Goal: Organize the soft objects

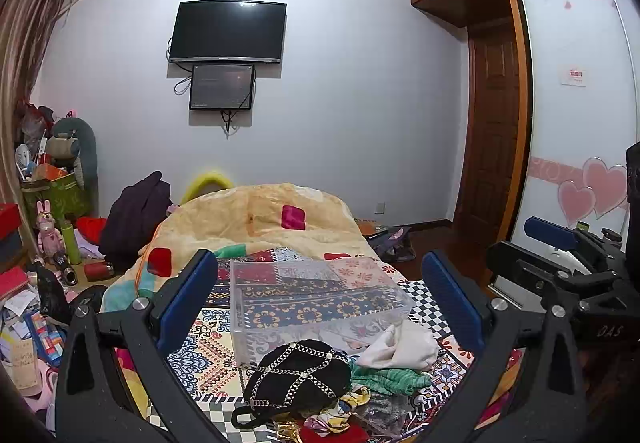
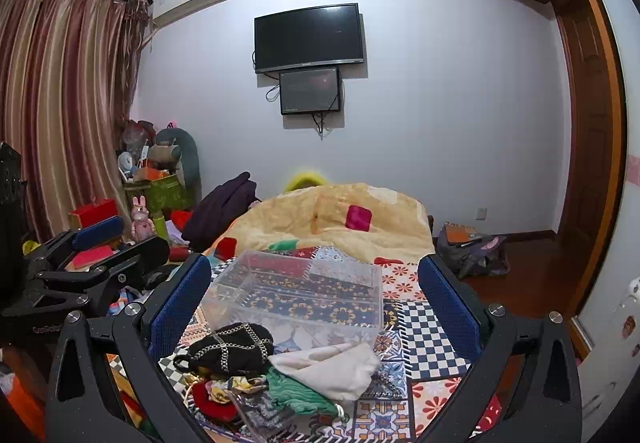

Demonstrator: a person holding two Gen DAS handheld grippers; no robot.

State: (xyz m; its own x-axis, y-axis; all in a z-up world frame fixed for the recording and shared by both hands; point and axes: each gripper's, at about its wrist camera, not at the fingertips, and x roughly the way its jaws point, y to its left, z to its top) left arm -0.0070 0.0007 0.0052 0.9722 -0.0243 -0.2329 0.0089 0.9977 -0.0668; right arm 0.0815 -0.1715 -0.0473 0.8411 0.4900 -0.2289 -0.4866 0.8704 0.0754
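Hovering above the near end of the bed (image 1: 424, 295), the left tool (image 1: 320, 291) has its two blue-padded fingers (image 1: 188, 291) spread wide with nothing between them. The right tool (image 2: 316, 295) hangs beside it in the same way, its fingers (image 2: 180, 299) held well apart and gripping nothing; in the left wrist view it also shows at the right edge (image 1: 560, 267), and the left one appears at the left edge of the right wrist view.

Framed between the fingers in both views is a heap of soft things on the patterned bedspread (image 2: 428, 339). A black pouch crossed with silver chains (image 1: 300, 375) lies on the left of the heap. Just beside it, to the right, a cream cloth (image 1: 400, 349) rests on top of a green knitted piece (image 1: 384, 379). Nearer the camera lie a small yellow-and-white patterned cloth (image 1: 352, 401) and something red (image 2: 212, 401), partly hidden.

Just behind the heap stands a clear plastic box (image 1: 316, 299), upright and open at the top, with the bedspread showing through its walls. The cream cloth touches or overlaps its near corner.

Farther back a yellow quilt with red patches (image 1: 260, 219) is bunched up on the bed. On the wall beyond hang a dark television (image 1: 228, 31) and a smaller screen (image 1: 222, 86) under it.
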